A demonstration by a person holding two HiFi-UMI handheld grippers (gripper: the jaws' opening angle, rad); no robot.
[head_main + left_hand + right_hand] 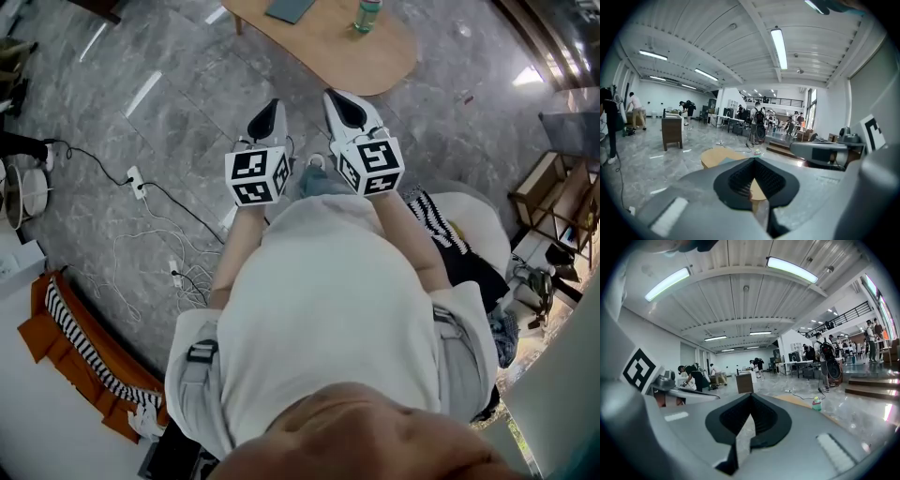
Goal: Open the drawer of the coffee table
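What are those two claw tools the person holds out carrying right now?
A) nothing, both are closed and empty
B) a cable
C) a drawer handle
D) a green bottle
A: the left gripper and right gripper each have jaws together with nothing between; the green bottle stands on the coffee table ahead.
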